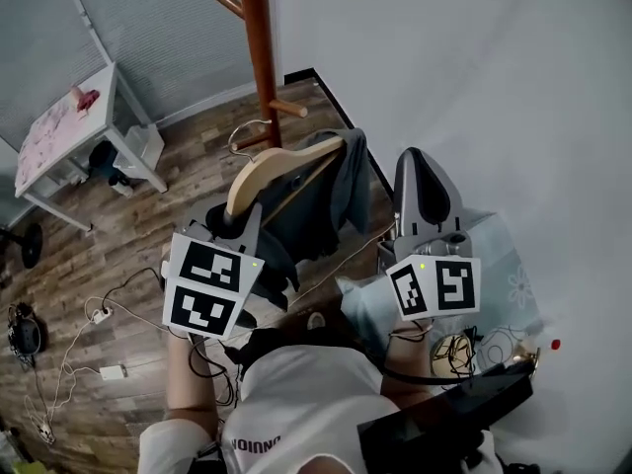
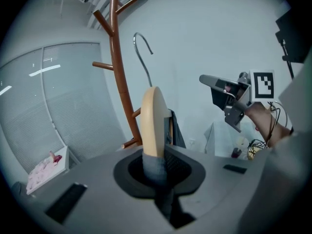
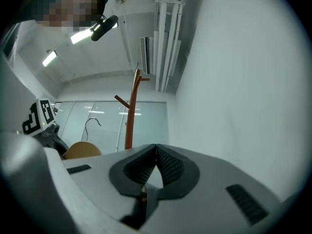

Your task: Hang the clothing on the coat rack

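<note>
The left tongs (image 2: 155,165) are clamped, jaws only slightly apart, on one end of the wooden hanger (image 2: 153,118). Grey cloth of the garment (image 1: 331,200) is pinched between the pads and the wood. The hanger is held up with the garment draped over it. Its metal hook (image 2: 142,48) is near the brown coat rack (image 2: 117,62) but clear of the pegs. The right tongs (image 3: 156,152) are closed tip to tip on nothing, just beside the garment.

Dark grey garment (image 1: 331,197) draped over wire-hooked wooden hanger (image 1: 278,164), held aloft and tilted, just beside brown wooden coat rack (image 1: 259,47), not yet on a peg
</note>
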A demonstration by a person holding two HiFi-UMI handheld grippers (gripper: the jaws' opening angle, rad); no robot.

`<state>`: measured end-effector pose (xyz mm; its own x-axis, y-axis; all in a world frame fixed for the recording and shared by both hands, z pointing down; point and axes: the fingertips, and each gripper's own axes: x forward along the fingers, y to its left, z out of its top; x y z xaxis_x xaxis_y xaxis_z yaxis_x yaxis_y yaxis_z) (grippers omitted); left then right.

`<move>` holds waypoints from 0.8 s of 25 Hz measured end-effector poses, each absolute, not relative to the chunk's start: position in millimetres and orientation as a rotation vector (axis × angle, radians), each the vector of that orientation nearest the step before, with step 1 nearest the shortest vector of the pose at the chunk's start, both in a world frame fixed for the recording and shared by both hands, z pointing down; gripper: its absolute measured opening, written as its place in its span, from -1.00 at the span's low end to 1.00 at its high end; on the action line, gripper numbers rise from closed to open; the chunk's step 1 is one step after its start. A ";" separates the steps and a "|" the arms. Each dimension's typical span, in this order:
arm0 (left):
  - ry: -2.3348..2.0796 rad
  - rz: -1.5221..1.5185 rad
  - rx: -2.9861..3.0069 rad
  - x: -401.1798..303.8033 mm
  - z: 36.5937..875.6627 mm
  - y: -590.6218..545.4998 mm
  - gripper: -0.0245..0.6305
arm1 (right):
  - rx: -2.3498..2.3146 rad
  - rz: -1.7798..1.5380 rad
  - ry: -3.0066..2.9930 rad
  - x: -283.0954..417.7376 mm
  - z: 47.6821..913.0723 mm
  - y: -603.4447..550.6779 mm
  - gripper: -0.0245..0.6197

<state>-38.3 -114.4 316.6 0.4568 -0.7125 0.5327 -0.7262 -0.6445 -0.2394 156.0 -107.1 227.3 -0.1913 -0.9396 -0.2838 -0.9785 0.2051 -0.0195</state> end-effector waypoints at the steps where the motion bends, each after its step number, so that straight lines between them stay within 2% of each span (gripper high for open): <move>1: -1.328 0.957 2.645 -36.9 317.2 -117.1 -0.82 | -1.817 0.235 2.261 156.5 228.1 -110.4 -0.86; 11: -1.357 0.970 2.565 -12.2 331.9 -141.2 -0.82 | -1.801 0.129 2.294 171.7 247.2 -135.0 -0.86; 20: -1.319 0.980 2.563 -7.8 342.3 -161.1 -0.82 | -1.786 0.207 2.292 174.8 224.6 -165.9 -0.86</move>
